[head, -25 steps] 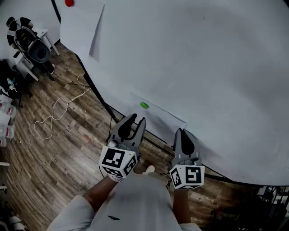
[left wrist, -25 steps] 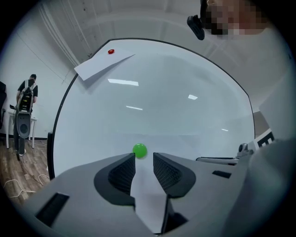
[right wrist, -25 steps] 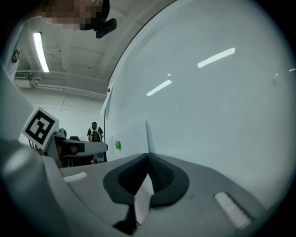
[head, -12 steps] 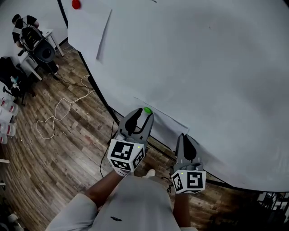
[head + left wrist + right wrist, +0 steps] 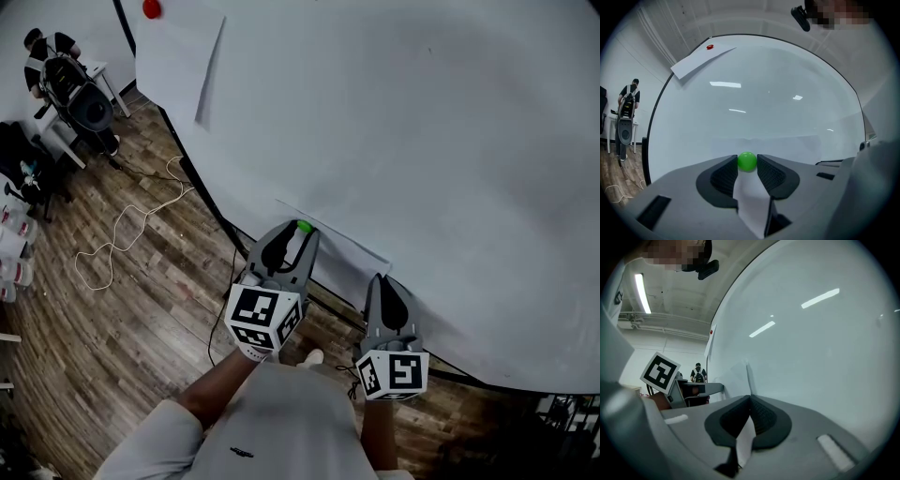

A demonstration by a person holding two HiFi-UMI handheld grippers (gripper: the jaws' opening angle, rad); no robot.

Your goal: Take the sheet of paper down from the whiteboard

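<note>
A white sheet of paper (image 5: 336,255) hangs low on the whiteboard (image 5: 422,131), pinned by a green magnet (image 5: 303,226) at its upper left. My left gripper (image 5: 294,234) points level at the board. Its jaws are closing, with the green magnet (image 5: 746,161) between the tips and the pads (image 5: 725,174) touching both its sides. My right gripper (image 5: 382,281) is at the sheet's lower right corner, shut on the paper's edge (image 5: 748,375), which rises from between its pads (image 5: 761,416).
A second sheet (image 5: 173,52) with a red magnet (image 5: 151,7) hangs at the board's upper left. A white cable (image 5: 122,234) lies on the wooden floor. A chair with gear (image 5: 70,89) stands at far left, and a person (image 5: 628,101) stands beyond the board.
My left gripper moved forward to the board, and its jaws widened and came around the green magnet. The right gripper stayed where it was.
</note>
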